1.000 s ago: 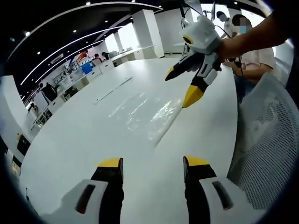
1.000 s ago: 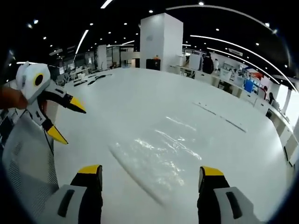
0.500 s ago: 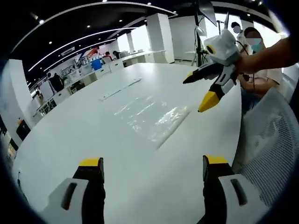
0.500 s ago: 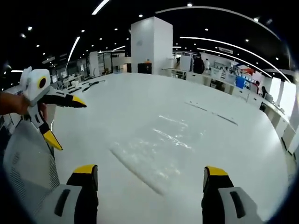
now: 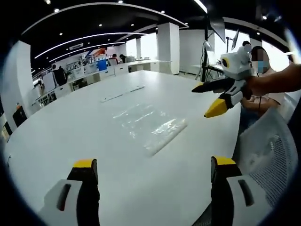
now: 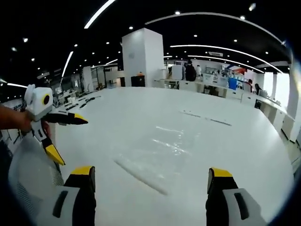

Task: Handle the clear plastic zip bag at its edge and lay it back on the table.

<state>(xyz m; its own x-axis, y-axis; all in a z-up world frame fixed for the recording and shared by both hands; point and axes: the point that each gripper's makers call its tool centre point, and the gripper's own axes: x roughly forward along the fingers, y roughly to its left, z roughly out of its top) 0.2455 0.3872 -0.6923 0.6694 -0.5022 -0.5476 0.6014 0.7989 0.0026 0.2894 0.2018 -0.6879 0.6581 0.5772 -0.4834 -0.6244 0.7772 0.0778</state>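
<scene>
White table [image 5: 70, 136], both tongs [image 5: 150, 165] agape.

Item: clear plastic zip bag [image 5: 149, 126], also seen from the other side [image 6: 157, 153]
Look: transparent, glossy, crinkled, catching glints of the ceiling lights
Pose: lying flat, spread out
Edge: one long straight edge shows as a pale ridge
Place: on the white table [image 5: 56, 141], untouched

Left gripper view low over the white table [image 5: 70, 136], facing the zip bag [image 5: 149, 126] near 12 o'clock, right gripper view likewise, bag [image 6: 155, 157] shared, each seeing the other gripper
</scene>
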